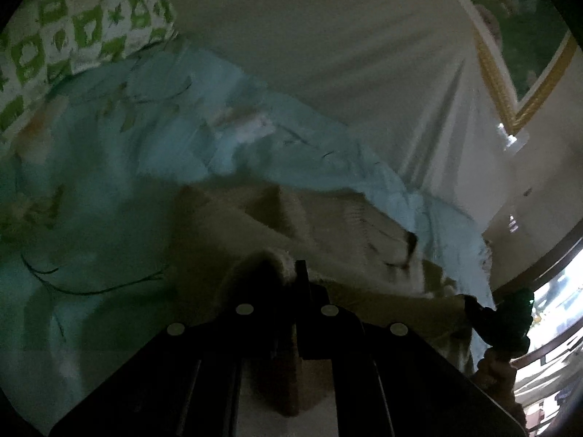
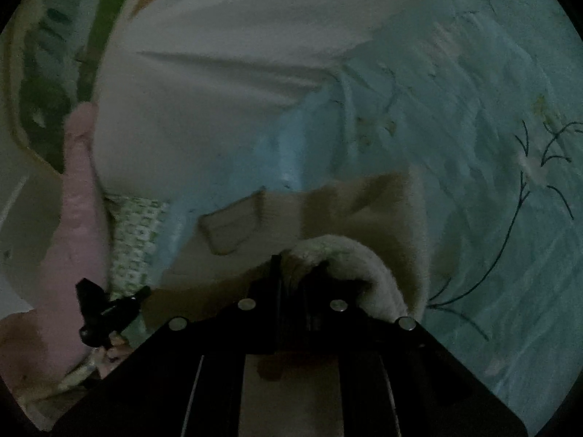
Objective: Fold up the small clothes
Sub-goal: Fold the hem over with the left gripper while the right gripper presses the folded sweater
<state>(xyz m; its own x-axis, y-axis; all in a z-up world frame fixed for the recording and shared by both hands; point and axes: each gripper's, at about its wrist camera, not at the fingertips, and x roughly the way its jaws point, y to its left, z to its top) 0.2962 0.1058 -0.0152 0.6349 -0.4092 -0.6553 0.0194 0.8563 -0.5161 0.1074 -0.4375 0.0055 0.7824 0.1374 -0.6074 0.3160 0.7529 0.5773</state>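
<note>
Lighting: dim in both wrist views, with blur over most of the cloth.
Garment: a beige fleecy garment (image 1: pixel 328 215) lies on a pale blue floral bedspread (image 1: pixel 109 153), near the cameras; a patch pocket shows on it in the right wrist view.
Left gripper (image 1: pixel 297 273): jaws drawn together on a bunched edge of the beige garment, the fleece bulging up at the left of the fingers.
Right gripper (image 2: pixel 288 266): jaws narrow, pinching a rolled fold of the garment (its pale fleecy lining curls over to the right of the fingers).
Garment span: the cloth runs between the two grippers; the right gripper appears at the right edge of the left wrist view, touching the cloth.
Surroundings: a green-and-white patterned pillow (image 1: pixel 73 25) at far left, a white sheet (image 1: pixel 328 54) beyond the bedspread, a pink cloth (image 2: pixel 76 218) at left in the right wrist view.
</note>
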